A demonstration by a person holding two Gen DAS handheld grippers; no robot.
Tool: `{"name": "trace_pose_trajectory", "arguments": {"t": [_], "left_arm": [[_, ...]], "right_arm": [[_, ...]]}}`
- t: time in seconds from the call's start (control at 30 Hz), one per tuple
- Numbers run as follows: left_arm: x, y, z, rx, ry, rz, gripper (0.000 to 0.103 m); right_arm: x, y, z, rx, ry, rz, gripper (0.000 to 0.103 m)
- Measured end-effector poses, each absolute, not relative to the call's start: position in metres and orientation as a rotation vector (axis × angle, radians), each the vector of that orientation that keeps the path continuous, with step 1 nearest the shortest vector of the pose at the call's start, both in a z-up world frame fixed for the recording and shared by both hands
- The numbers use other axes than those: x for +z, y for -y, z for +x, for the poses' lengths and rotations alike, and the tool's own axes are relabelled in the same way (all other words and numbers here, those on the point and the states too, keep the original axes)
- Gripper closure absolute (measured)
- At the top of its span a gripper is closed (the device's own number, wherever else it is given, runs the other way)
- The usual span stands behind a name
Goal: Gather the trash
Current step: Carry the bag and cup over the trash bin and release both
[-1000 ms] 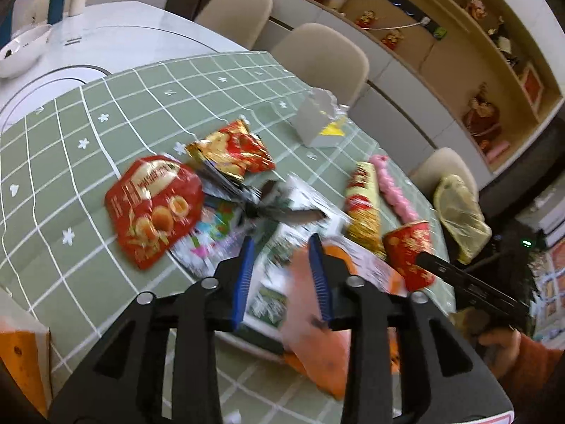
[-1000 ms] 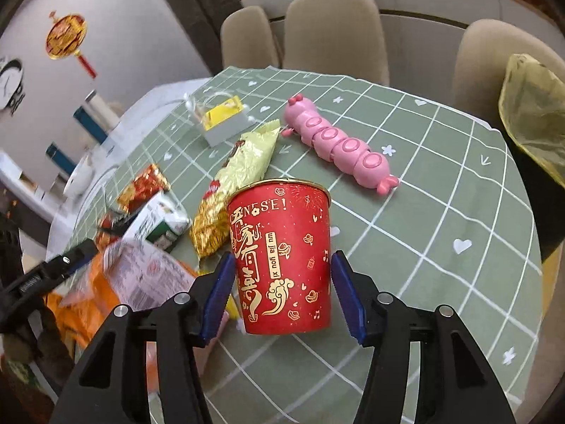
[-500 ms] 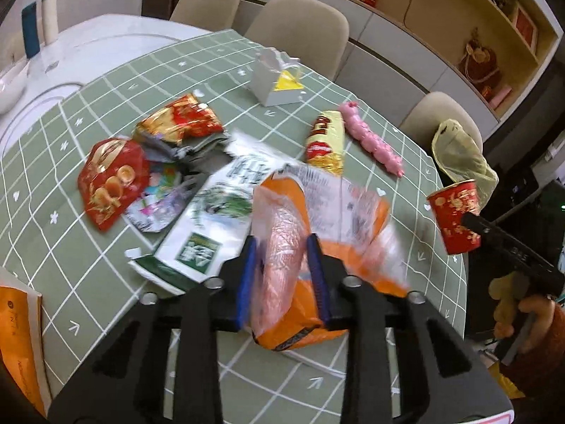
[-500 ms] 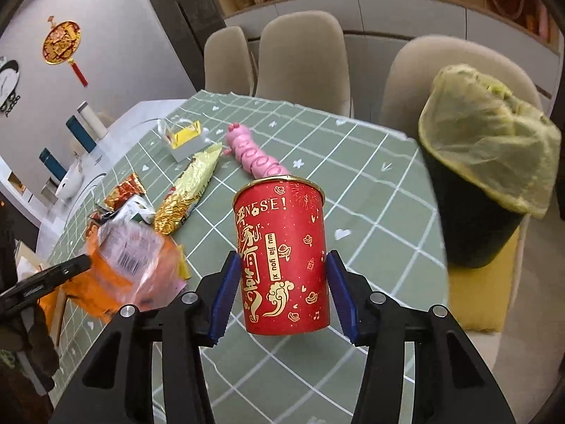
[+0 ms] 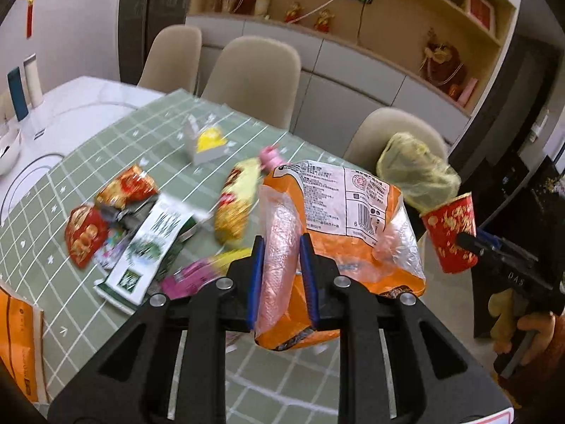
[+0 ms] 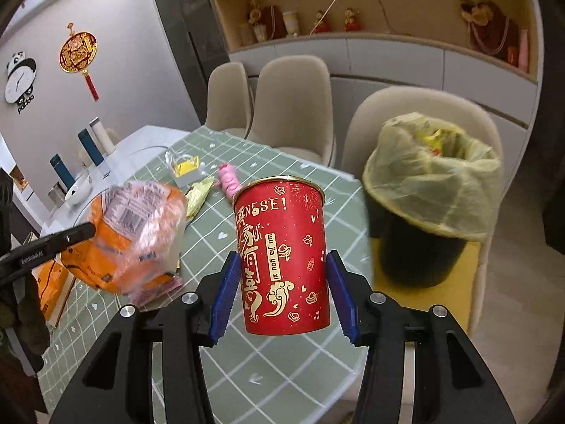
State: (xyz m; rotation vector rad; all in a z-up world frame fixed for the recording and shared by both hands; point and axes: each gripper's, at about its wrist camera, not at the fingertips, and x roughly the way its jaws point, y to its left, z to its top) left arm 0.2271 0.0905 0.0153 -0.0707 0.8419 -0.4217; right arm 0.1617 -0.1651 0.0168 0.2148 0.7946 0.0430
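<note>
Left gripper [image 5: 281,275]: jaws clenched on the orange snack bag [image 5: 339,226], which hangs lifted off the table, its printed white label facing up.
Right gripper [image 6: 282,293]: 2 blue-padded fingers grasping the red paper cup [image 6: 282,258] on both sides; cup upright, gold rim on top, held clear of the table.
Bin [image 6: 429,198]: black, lined with a yellowish bag, open mouth up, standing at 2 o'clock from the cup in the right wrist view, just beyond the table edge, in front of a beige chair [image 6: 423,120].
Table [image 5: 53,183]: green grid cloth; wrappers lie near 9 o'clock of the orange bag in the left view: a red snack packet [image 5: 84,240], a green-and-white pouch [image 5: 148,247], a yellow-red wrapper [image 5: 235,208].
Farther back: a small white box with a yellow item [image 5: 208,145] and a pink toy [image 6: 229,180], towards 11 o'clock.
Motion blur: table litter is smeared; finer print cannot be read.
</note>
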Motion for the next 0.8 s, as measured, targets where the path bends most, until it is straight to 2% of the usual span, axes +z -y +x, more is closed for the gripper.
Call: {"name": "trace_pose_trajectory", "arguments": {"t": [0.33,0.53,0.8], "left_arm": [[0.030,-0.038,0.227,-0.419,-0.802,-0.134,0.083],[0.041,-0.001,0.251,-0.407,-0.801,-0.204,0.083],[0.070,0.062,0.289,-0.415,-0.761,-0.156,0.083]], "right_arm": [[0.040,0.213,0.150,0.067,-0.710,0.144,0.056],[0.048,0.249,0.171,0.100,-0.679,0.135,0.056],[0.063,0.305,0.211,0.081,-0.614,0.138,0.056]]}}
